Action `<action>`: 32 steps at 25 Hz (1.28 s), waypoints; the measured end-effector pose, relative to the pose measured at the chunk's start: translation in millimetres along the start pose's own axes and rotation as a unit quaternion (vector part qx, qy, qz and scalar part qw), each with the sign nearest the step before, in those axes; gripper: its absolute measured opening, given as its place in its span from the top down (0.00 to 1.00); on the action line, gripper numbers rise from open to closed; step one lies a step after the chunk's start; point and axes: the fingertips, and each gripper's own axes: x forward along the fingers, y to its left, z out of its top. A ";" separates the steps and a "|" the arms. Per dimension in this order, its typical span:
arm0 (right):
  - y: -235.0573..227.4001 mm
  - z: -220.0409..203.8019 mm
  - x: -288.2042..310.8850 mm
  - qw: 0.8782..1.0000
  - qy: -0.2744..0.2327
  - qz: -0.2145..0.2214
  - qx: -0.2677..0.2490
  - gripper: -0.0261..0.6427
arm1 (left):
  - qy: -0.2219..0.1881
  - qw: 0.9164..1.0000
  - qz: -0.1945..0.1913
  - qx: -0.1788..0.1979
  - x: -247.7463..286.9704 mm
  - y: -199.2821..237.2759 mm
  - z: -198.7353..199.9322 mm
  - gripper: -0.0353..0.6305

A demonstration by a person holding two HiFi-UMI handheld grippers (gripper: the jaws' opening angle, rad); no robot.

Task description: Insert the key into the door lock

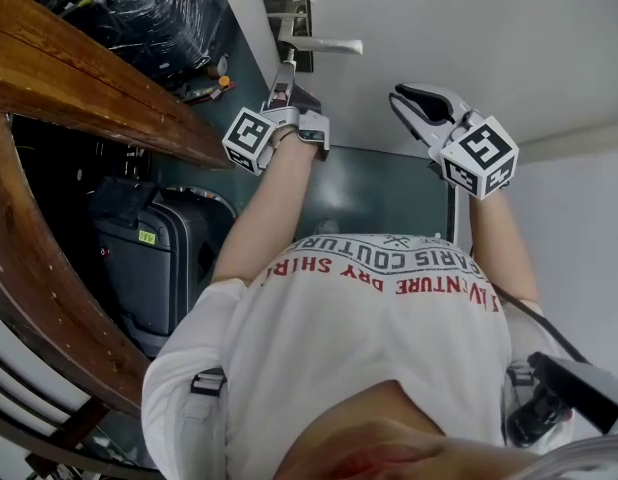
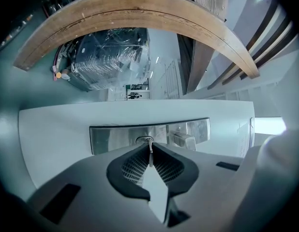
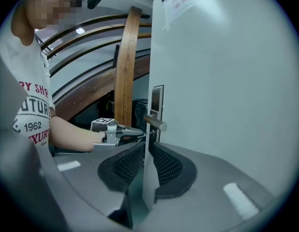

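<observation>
My left gripper [image 1: 280, 90] is shut on a thin metal key [image 2: 150, 153]. The key's tip is at the keyhole [image 2: 144, 140] in the steel lock plate [image 2: 111, 138] on the white door [image 1: 469, 38]; how deep it sits I cannot tell. The lever handle [image 1: 329, 45] sticks out just above the gripper in the head view. In the right gripper view the left gripper [image 3: 115, 131] points the key [image 3: 140, 136] at the plate under the handle [image 3: 155, 123]. My right gripper [image 1: 411, 103] hangs free to the right of the lock, off the door. Its jaws [image 3: 146, 146] stand a narrow gap apart with nothing between them.
A curved wooden rail [image 1: 79, 88] runs along the left. Below it stands a dark suitcase [image 1: 149, 268], and a plastic-wrapped bundle [image 1: 149, 8] lies further back. The person's white printed shirt [image 1: 379, 308] fills the lower middle of the head view.
</observation>
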 end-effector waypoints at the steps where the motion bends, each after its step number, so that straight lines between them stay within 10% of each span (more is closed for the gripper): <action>1: -1.7 10.2 7.7 1.000 -0.005 0.010 -0.013 0.90 | 0.001 1.000 -0.001 -0.001 0.1 -1.2 -0.3 0.91; 7: -17.5 46.7 49.0 0.998 -0.018 0.030 -0.057 0.74 | 0.010 1.000 -0.004 -0.012 -0.7 -8.3 -1.6 0.91; 32: -28.4 50.8 95.5 0.993 -0.039 0.111 -0.029 0.76 | -0.023 0.999 0.011 -0.032 23.9 -1.8 2.7 0.91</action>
